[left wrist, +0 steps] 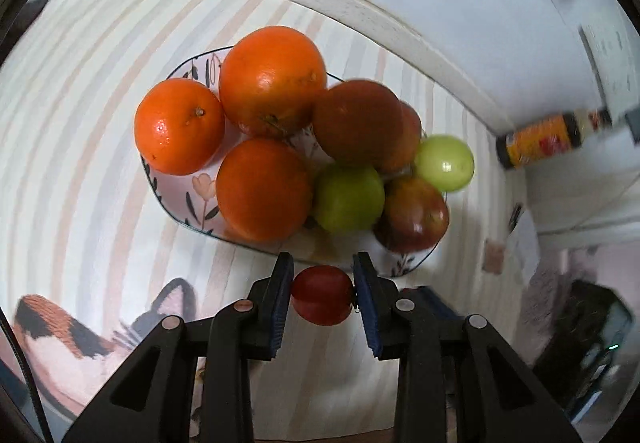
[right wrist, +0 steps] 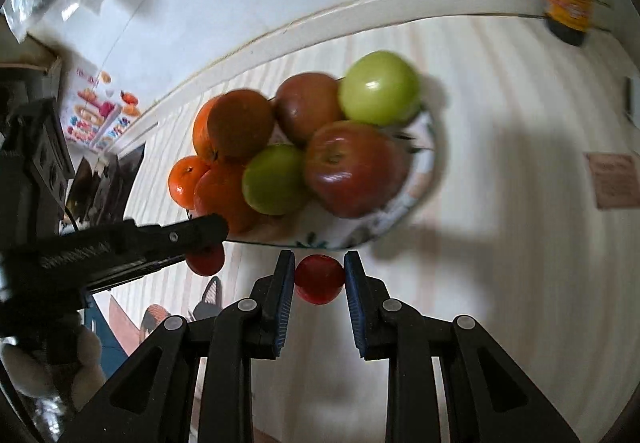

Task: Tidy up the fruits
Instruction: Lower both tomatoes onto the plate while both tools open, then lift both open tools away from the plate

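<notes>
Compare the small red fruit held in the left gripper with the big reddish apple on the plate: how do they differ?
The small red fruit is far smaller than the reddish apple. It is evenly bright red, while the apple is mottled dark red and brown. It is clamped between the left gripper pads, off the plate; the apple rests on the plate against a green apple. Both are round and glossy.

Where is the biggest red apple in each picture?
Left wrist view: the red apple sits at the plate's right end, below a green apple.
Right wrist view: the red apple is centre, front of the pile.
Shared landmark: the flowered plate of oranges and apples.
</notes>
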A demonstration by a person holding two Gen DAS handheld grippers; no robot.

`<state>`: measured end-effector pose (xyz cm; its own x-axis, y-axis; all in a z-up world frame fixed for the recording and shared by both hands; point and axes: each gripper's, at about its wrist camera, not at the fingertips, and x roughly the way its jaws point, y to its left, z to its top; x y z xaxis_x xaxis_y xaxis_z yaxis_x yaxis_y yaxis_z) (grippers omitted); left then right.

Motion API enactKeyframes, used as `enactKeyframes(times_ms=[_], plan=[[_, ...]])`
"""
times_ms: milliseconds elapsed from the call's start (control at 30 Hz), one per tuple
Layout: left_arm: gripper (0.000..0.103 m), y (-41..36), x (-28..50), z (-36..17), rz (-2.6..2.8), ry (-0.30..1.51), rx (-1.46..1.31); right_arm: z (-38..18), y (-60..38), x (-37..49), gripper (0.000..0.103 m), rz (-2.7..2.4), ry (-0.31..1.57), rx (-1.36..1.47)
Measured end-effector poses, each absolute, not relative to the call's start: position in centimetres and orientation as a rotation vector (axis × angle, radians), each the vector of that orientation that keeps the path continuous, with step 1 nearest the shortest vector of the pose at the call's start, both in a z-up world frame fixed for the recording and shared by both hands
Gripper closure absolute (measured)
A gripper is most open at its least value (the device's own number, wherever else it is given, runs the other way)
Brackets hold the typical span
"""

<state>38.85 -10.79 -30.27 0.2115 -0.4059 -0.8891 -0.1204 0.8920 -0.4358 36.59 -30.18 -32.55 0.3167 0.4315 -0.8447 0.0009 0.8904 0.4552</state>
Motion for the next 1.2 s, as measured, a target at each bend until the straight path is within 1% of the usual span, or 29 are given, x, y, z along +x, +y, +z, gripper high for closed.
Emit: enactKeyframes(times_ms=[300,633,667,800,867,967,1100,1200], plan=[[0.074,-11.4,40.4,-31.3,-0.225,1.394,-0.501,-34.2,-27.9,39.1,0.076,0.314,1.229,0.385],[0.074,-12.1,40.5,-31.4,-0.229,1.366,-0.455,-34.7,-27.5,39.7,0.074,0.317,1.218,0.382],[0.074,-12.1,40.5,-31.5,-0.229,1.363,-0.457,-34.7,-27.7,39.7,0.073,0.318,1.221,0.387],[0.074,-11.9,40.7,-31.5,-0.23,1.363,-0.465,-34.3,-27.8,39.5,0.058,0.327,1.215,0.397],[0.074,-11.9,40.7,-31.5,-0.23,1.363,-0.467,-33.9,-27.9,39.0,0.053,0.316,1.2,0.377],[0.074,-12.0,40.9,-31.6,-0.232,1.364,-0.471,-33.6,-28.4,38.4,0.05,0.313,1.19,0.386],[0.074,-11.9,40.8,-31.7,-0.216,1.346,-0.485,-33.3,-28.9,37.5,0.05,0.306,1.18,0.391],[0.074,-12.4,40.4,-31.6,-0.211,1.308,-0.445,-32.9,-29.5,36.7,0.05,0.296,1.163,0.385]])
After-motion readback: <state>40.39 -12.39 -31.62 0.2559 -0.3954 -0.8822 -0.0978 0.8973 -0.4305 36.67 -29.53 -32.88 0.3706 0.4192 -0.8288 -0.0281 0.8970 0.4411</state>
